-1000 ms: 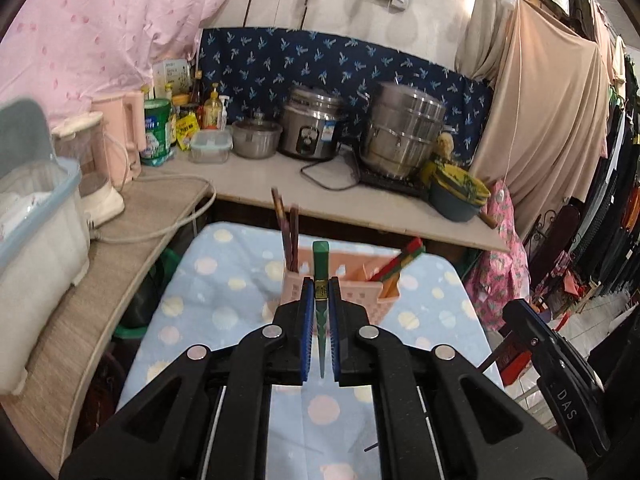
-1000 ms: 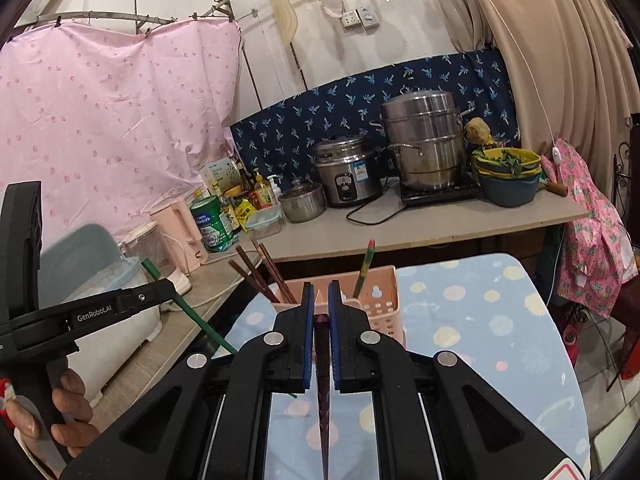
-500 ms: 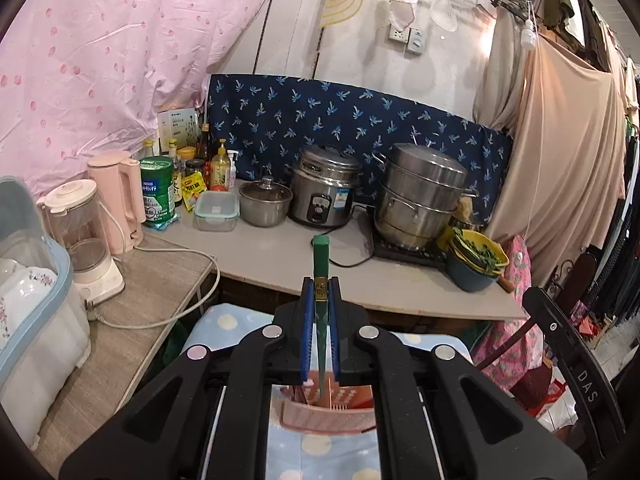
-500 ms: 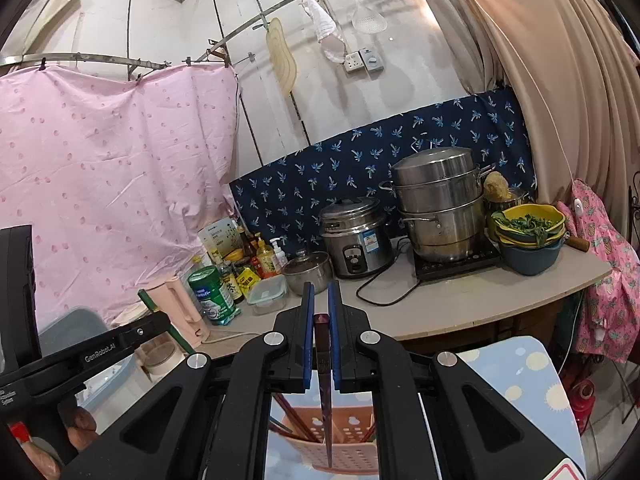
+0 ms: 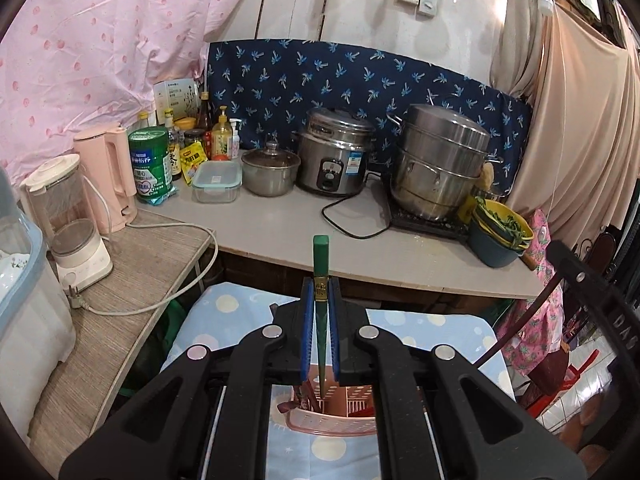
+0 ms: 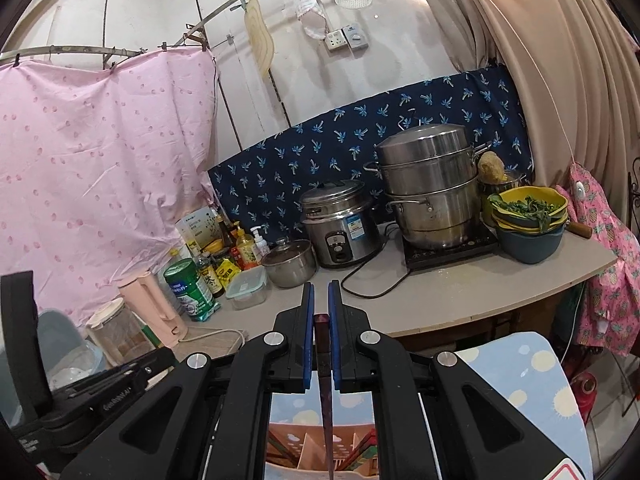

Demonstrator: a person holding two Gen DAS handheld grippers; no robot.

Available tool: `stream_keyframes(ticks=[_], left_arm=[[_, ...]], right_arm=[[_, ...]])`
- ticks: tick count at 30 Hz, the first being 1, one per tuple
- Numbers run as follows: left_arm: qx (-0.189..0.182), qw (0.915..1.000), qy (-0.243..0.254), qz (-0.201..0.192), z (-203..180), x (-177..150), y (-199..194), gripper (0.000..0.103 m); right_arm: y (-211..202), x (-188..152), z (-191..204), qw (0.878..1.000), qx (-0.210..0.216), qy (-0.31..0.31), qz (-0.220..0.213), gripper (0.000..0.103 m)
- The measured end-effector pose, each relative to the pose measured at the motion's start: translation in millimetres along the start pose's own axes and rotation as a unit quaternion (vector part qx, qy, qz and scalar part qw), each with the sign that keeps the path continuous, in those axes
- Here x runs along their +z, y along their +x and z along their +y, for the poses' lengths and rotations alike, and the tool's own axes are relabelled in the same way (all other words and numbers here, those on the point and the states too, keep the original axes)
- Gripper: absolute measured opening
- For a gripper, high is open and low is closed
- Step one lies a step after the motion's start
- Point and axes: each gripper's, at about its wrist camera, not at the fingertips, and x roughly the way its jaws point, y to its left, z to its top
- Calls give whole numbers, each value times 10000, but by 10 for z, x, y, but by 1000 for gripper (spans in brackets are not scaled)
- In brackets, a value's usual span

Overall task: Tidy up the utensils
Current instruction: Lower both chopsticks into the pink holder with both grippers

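Left wrist view: left gripper (image 5: 320, 322) clenched on green chopstick (image 5: 320, 264), tip over pink basket (image 5: 332, 420) on dotted cloth. Right gripper (image 6: 321, 336) clenched on dark chopstick (image 6: 325, 400), above basket too. Some sticks already in; both held ones not yet dropped.

Green chopstick (image 5: 320, 276) between left jaws

Shiny steel steamer pot (image 5: 440, 160), matt grey countertop (image 5: 288, 224), perforated pink plastic utensil basket (image 5: 340, 420), printed cloth table cover (image 5: 224, 312)
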Motion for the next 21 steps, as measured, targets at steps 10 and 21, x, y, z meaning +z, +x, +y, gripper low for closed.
stream_keyframes(ticks=[10,21], left_arm=[[-4,10000,-24,46,21,-6,61,7],[39,9998,-13,212,48,-166,169,7]], right_arm=[[-95,224,197,9994,99,-220,-264,7],[348,-351,-106,9980,-291,-242,511,8]])
